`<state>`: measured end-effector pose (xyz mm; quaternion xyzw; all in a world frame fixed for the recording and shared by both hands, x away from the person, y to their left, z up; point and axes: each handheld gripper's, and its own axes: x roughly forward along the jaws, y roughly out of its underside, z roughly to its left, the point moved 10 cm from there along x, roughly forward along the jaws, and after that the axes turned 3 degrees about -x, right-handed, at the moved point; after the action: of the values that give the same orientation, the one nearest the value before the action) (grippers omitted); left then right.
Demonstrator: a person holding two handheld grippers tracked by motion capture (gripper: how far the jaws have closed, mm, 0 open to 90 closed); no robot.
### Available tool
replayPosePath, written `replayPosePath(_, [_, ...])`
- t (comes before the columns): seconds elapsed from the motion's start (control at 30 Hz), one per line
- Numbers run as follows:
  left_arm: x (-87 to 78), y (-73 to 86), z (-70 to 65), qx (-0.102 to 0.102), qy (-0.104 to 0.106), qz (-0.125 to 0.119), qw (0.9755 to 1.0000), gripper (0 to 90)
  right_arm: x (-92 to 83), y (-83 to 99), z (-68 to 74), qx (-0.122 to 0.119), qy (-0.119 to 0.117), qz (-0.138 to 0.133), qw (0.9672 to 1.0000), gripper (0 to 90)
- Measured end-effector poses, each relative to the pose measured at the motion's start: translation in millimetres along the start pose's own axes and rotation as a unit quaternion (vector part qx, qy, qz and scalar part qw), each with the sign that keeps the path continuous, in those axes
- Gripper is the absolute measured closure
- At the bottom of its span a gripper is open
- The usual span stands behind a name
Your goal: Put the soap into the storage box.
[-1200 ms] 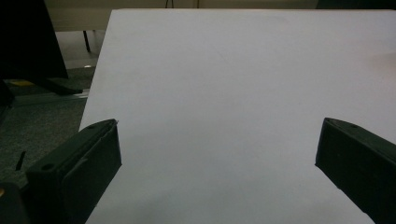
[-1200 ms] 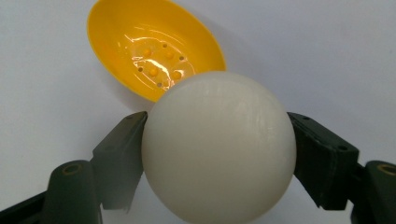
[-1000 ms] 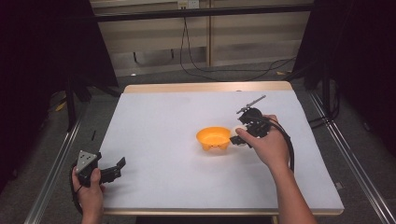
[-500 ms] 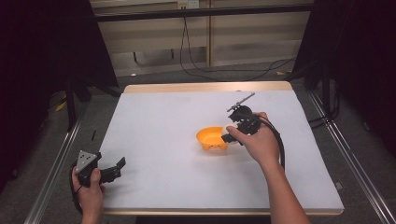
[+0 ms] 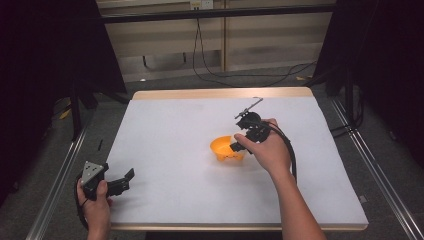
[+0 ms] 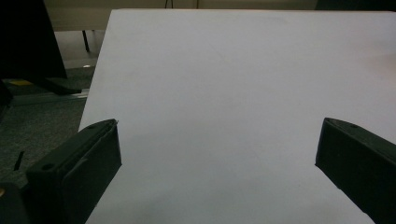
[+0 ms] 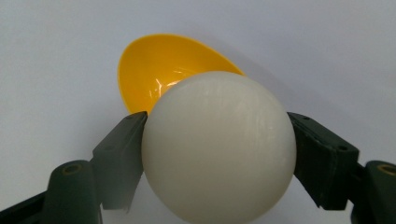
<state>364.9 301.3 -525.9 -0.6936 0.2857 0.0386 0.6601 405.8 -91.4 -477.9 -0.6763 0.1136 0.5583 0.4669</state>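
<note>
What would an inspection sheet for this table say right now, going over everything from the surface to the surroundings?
Surface: white table top, bare apart from the bowl.
Job's things: orange bowl on the table; white ball held over it.
Clutter: nothing seen.
Grippers: right gripper shut on the white ball, at the bowl's rim; left gripper open, jaws wide apart, held at the table's near left corner.
Cables: a black cable loops from the right gripper past the hand; more cables on the floor behind.
Surroundings: dark curtains at both sides, metal rails along the table, grey floor.
</note>
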Motion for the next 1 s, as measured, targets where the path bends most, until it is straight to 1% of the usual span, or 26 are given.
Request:
replayPosePath(0.03, [0.0,0.0,0.0,0.0,0.0,0.0,1.0,0.0,0.6,-0.9,0.4,-0.003,-0.001,0.0,1.0,24.4])
replayPosePath(0.17, [0.1,0.1,-0.5,-0.002,0.001,0.0,1.0,0.0,4.2,-5.2,3.9,-0.002,-0.003,-0.001,1.0,24.4])
replayPosePath(0.23, [0.0,0.0,-0.2,0.0,0.002,0.0,1.0,0.0,7.0,-7.2,5.1,-0.003,-0.003,-0.003,1.0,24.4])
replayPosePath(0.33, [-0.1,-0.1,-0.2,-0.001,0.002,0.0,1.0,0.0,10.3,-9.1,7.5,0.003,-0.005,-0.002,1.0,24.3])
replayPosePath(0.4, [-0.1,-0.1,-0.1,-0.001,0.003,0.0,1.0,0.0,12.5,-11.1,8.0,0.002,-0.006,-0.005,1.0,24.3])
replayPosePath(0.47, [-0.1,-0.1,-0.1,-0.001,0.003,0.0,1.0,0.0,13.9,-11.8,9.2,0.006,-0.007,-0.003,1.0,24.3])
replayPosePath(0.5, [-0.1,-0.1,-0.2,-0.001,0.003,0.0,1.0,0.0,14.8,-12.4,8.9,0.003,-0.005,-0.003,1.0,24.3])
replayPosePath(0.67, [0.0,0.0,-0.6,-0.003,0.004,-0.001,1.0,0.0,19.4,-12.5,9.5,0.006,-0.002,0.003,1.0,24.3])
replayPosePath(0.73, [-0.1,-0.1,-0.2,-0.001,0.003,0.0,1.0,0.0,21.1,-12.5,9.3,0.005,-0.002,0.003,1.0,24.3])
replayPosePath(0.77, [0.0,0.0,-0.6,-0.003,0.004,0.0,1.0,0.0,22.1,-13.0,9.0,0.006,0.0,0.001,1.0,24.3])
replayPosePath(1.0, [0.0,-0.1,-0.2,-0.001,0.003,0.0,1.0,0.0,27.0,-14.1,10.7,0.016,-0.004,0.003,0.9999,24.2])
